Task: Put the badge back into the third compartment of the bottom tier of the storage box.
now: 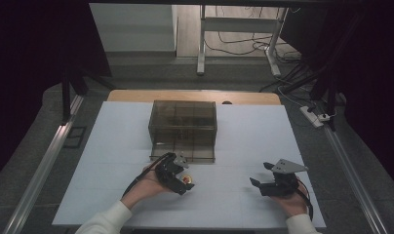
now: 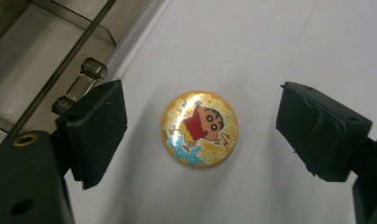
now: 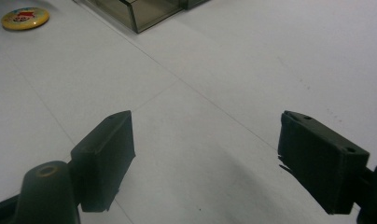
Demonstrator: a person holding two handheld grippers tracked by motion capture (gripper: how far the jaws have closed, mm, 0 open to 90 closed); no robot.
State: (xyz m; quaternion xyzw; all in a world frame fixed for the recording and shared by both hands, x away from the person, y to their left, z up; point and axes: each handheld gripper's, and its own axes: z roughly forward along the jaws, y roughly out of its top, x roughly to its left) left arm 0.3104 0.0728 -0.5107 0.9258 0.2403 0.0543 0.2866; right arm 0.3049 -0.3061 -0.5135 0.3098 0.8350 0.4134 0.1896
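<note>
The left gripper (image 2: 200, 135) hung spread over the yellow cartoon badge (image 2: 199, 129), mid-frame on the white table (image 2: 280, 42), not yet pinched; the smoked box (image 1: 183, 129) sat above it. Lower right, the right gripper (image 1: 261, 174) rested wide apart, holding nothing. Little looked done

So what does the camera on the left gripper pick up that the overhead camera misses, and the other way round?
The left gripper view alone shows the picture on the round yellow badge: a cartoon child in a red shirt. It lies flat between the open black jaws, touching neither. The high view alone shows both hands, the right gripper held open over bare sheet, the whole smoky transparent plastic box and the floor beyond. Both show the badge, the left gripper above it, the white table sheet and part of the box.
</note>
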